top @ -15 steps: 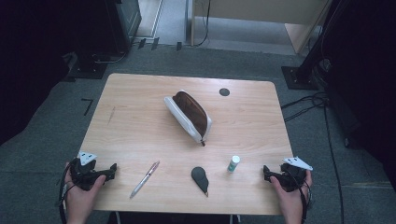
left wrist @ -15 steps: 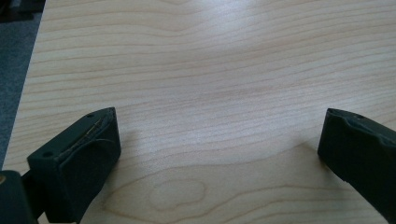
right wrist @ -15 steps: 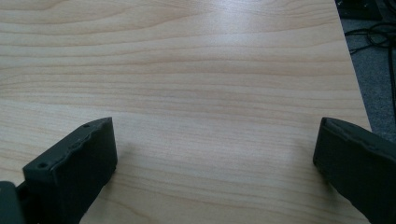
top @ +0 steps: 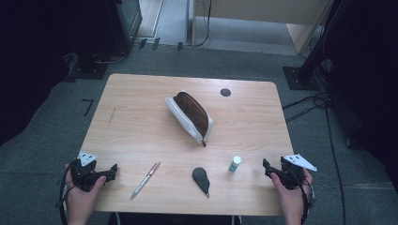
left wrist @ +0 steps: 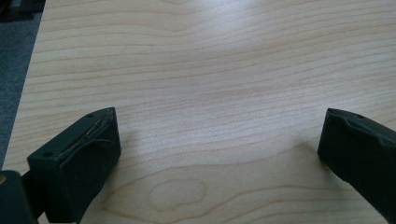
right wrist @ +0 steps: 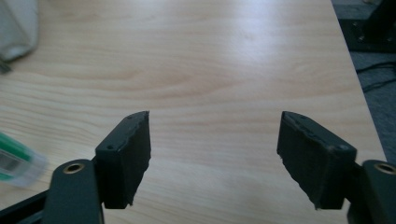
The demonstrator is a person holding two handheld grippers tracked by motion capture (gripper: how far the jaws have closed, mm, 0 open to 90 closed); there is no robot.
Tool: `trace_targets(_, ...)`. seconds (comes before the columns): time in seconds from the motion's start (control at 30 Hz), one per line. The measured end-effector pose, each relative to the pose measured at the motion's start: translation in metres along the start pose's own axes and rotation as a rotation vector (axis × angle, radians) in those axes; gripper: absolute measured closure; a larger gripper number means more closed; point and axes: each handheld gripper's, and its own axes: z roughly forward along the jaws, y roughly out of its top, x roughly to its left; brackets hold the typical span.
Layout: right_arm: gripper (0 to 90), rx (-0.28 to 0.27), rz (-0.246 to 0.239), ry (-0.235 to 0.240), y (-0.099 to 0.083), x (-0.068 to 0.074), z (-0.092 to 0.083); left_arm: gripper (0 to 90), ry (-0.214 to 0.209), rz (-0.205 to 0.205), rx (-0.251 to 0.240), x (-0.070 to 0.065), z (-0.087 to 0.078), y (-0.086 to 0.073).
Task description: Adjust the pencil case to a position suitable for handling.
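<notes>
An open white pencil pouch (top: 190,115) with a brown inside lies mid-table, tilted. Nearer the front edge lie a pink-and-silver pen (top: 145,180), a black teardrop-shaped piece (top: 201,178) and a small white tube with a green cap (top: 234,164). My left gripper (top: 110,169) rests at the front left corner, held in a hand, jaws wide open over bare wood (left wrist: 219,126). My right gripper (top: 266,166) sits at the front right, open with nothing between its jaws (right wrist: 215,135). In the right gripper view the tube (right wrist: 16,161) is blurred at the left and the pouch's corner (right wrist: 16,28) is at the top left.
The wooden table (top: 141,108) has a small black round mark (top: 225,92) near its far edge. Grey carpet surrounds it, with cables (top: 319,101) on the floor at the right and dark equipment stands at the back.
</notes>
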Motion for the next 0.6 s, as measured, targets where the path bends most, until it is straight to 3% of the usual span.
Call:
trace_targets(0.2, 32.2, -0.031, -0.02, 0.085, 0.023, 0.019, -0.01, 0.0, 0.0, 0.0, 0.0, 0.0, 0.0, 0.0)
trace_targets(0.4, 37.0, -0.064, -0.043, 0.131, 0.05, 0.038, -0.015, 0.0, -0.001, 0.0, 0.0, 0.0, 0.0, 0.0)
trace_targets(0.6, 41.7, -0.079, -0.119, 0.173, 0.078, 0.062, -0.011, 0.0, 0.0, 0.0, 0.0, 0.0, 0.0, 0.0)
